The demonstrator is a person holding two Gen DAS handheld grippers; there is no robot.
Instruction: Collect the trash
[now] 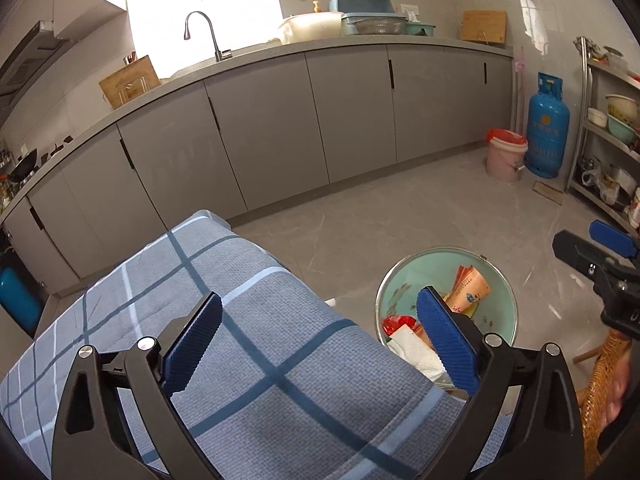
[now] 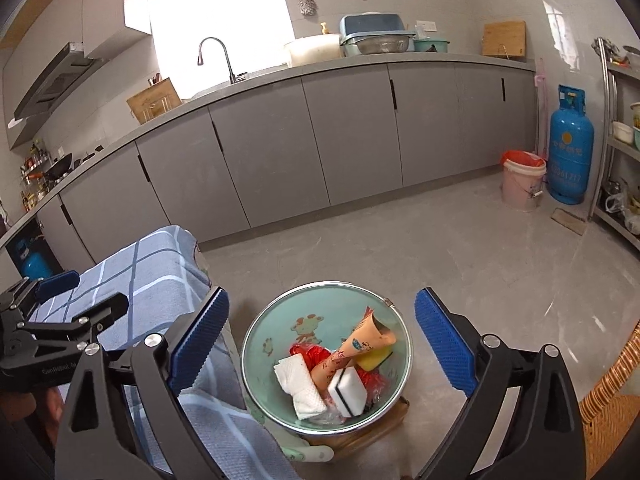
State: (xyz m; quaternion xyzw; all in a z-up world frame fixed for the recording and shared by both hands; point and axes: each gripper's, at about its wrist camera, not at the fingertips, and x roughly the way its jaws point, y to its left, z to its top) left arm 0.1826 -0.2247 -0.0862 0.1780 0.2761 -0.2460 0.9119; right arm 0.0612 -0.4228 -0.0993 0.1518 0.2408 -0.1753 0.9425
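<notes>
Both your grippers are spread, empty: left gripper over the checked cloth, right gripper over the green basin holding trash: white sponge, paper towel.

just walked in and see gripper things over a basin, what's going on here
A person is collecting trash in a kitchen with a pair of handheld tongs in each hand. Both the left tongs and the right tongs are open and hold nothing. The green basin on the floor already contains a white sponge, a yellow sponge, a folded paper towel, an orange tube-like wrapper and red plastic. The left tongs hover over the blue plaid cloth, with no trash visible on it.
</notes>
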